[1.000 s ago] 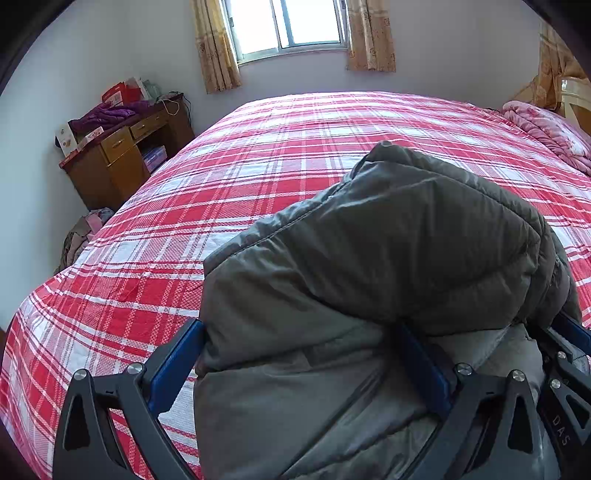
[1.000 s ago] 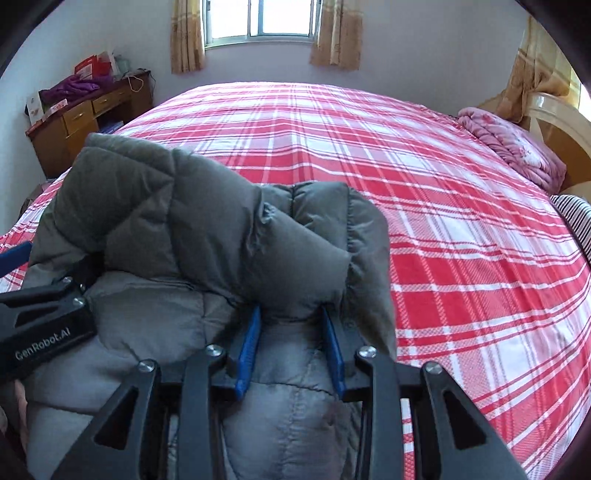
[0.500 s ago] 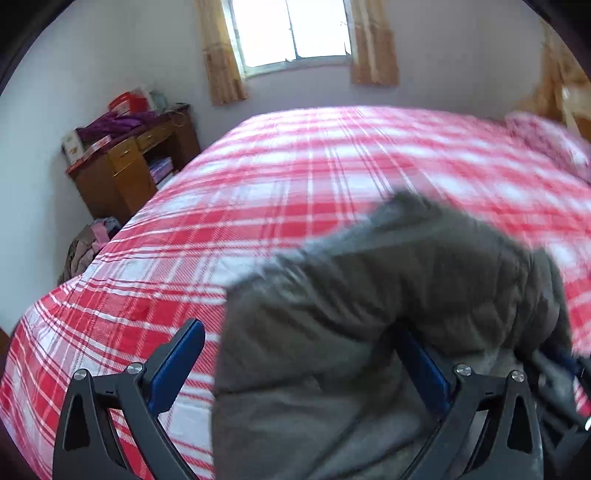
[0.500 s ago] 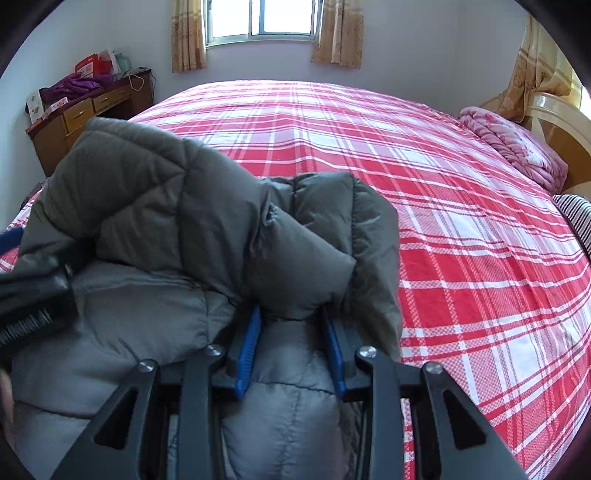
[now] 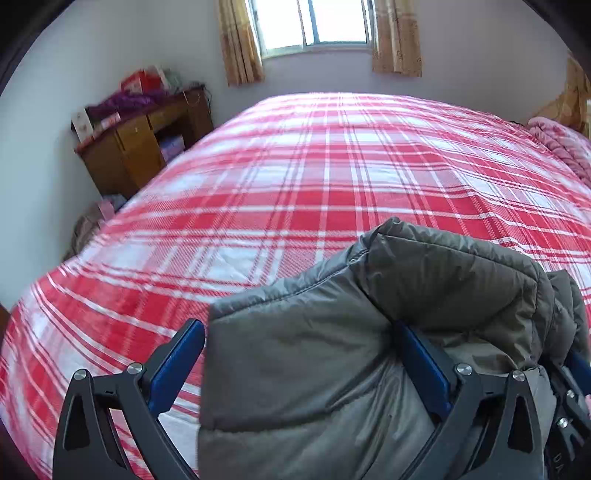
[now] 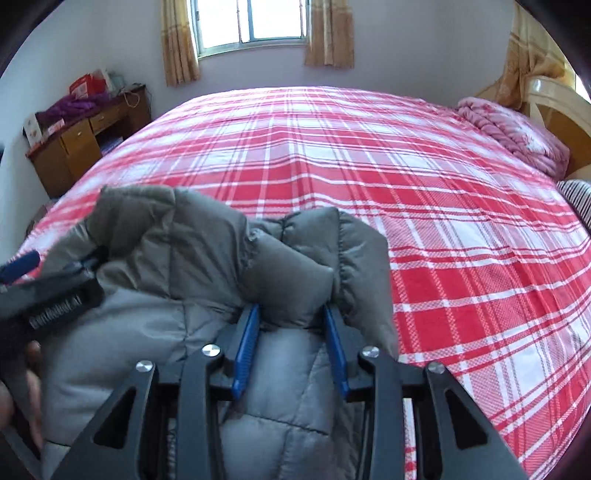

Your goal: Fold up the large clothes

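Bedroom w/ a curtained window (image 6: 255, 22) at the far wall; red-and-white plaid bedspread (image 6: 369, 177) covers the bed, and you're working at its near edge. Grey-green quilted puffer jacket (image 6: 207, 258) sits bunched there, near end lifted off the bed in your two grippers, far end resting on the spread.

Your right gripper (image 6: 291, 325) has a puffy fold pinched between its blue pads; jaws are easing open, fabric still pressed between them. Your left gripper (image 5: 295, 354) stands wide: its right pad is buried in the jacket's fold, its left pad looks just clear of the edge, so I can't tell if it's truly gripping.

Why held so, I'd guess: both grippers side by side on one folded edge lets you carry that edge as one line w/o it sagging, to lay it over.

Long axis: hard to call, jacket's too bunched. Held edge runs left-right across you; bulk points away toward the window.
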### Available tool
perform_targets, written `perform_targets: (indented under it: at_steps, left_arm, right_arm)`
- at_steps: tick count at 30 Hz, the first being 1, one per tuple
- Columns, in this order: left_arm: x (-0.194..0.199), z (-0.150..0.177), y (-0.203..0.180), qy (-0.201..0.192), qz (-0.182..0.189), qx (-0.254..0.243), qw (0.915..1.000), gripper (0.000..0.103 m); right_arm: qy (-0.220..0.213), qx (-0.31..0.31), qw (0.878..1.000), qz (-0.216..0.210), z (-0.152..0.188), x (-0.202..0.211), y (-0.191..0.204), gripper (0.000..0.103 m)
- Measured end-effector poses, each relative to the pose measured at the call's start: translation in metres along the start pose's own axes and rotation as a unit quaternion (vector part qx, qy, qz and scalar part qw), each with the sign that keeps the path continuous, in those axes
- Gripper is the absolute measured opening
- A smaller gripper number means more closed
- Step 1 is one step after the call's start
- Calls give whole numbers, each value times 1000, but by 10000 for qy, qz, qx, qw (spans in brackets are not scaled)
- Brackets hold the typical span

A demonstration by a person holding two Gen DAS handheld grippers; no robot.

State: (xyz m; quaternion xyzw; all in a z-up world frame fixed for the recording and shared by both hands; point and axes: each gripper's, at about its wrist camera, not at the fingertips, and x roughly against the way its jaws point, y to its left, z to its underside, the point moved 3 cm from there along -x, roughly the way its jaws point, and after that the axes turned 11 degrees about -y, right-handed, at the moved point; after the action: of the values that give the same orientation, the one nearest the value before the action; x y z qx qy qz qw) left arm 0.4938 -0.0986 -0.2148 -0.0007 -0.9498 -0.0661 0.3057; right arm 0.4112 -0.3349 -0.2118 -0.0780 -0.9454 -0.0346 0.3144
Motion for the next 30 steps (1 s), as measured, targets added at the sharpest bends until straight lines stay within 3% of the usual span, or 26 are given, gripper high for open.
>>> perform_targets:
  at_steps: [22,30]
  left_arm:
    - [-2,11,0,-146,-32,106,9998,102]
    - [8,8,23,260,613,482,9966,102]
  right_arm:
    - [26,-81,10000,-18,11,-12,-1,40]
    - [76,-93,9999,-101,13,-15,-1,40]
